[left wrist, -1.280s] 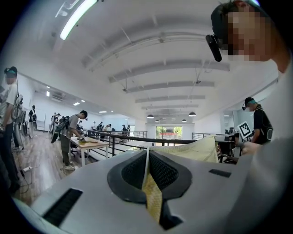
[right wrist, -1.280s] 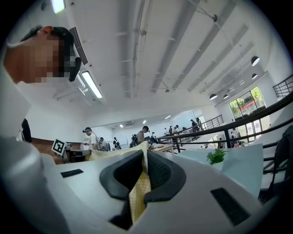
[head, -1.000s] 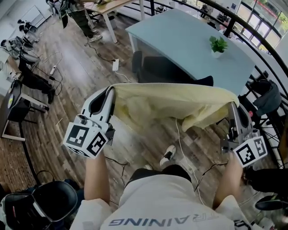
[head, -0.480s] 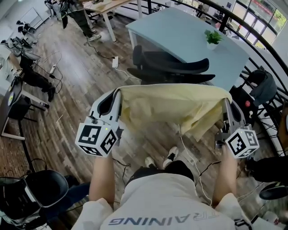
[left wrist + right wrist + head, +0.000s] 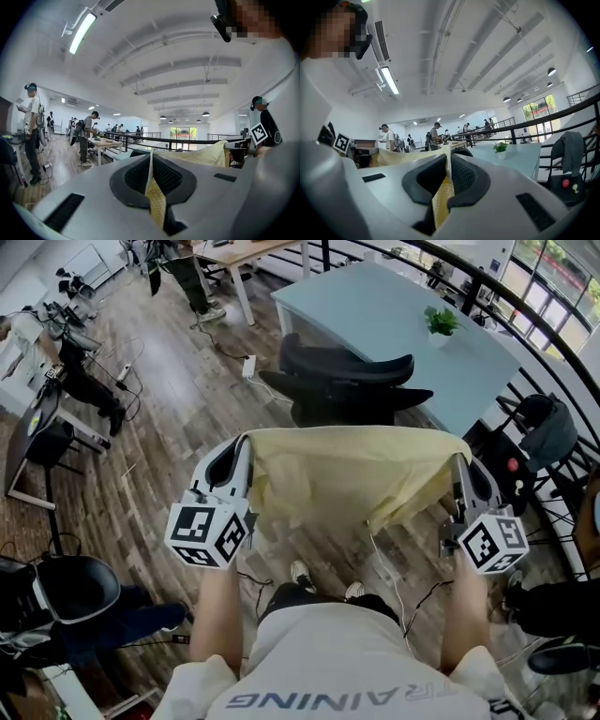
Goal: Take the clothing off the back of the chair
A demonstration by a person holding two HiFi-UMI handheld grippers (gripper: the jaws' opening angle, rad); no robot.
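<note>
A: Tools first, quick.
B: Left gripper [image 5: 241, 442] is clenched on the yellow clothing [image 5: 347, 474]. In the left gripper view a fold of the fabric is squeezed between its black pads [image 5: 172, 177]. Right gripper [image 5: 459, 463] same deal, jaws closed on another fold (the right gripper view shows it pinched the same way).
A: Where's the clothing?
B: Head view: it's stretched in the air between the two grippers. Left gripper is at its 9 o'clock corner, right gripper at its 3 o'clock corner. The top edge runs nearly straight across and the rest sags toward 6 o'clock over the wood floor [image 5: 169, 427].
A: And the chair?
B: Black chair [image 5: 347, 371] sits at 12 o'clock from the clothing, backrest bare. Can't tell from this angle whether the top edge touches the seat.
A: Anything else?
B: Light blue table [image 5: 375, 310] at 1 o'clock, behind the chair, with a small potted plant [image 5: 439, 321] on it. Marker cubes [image 5: 208, 535] on both grippers face the camera.
</note>
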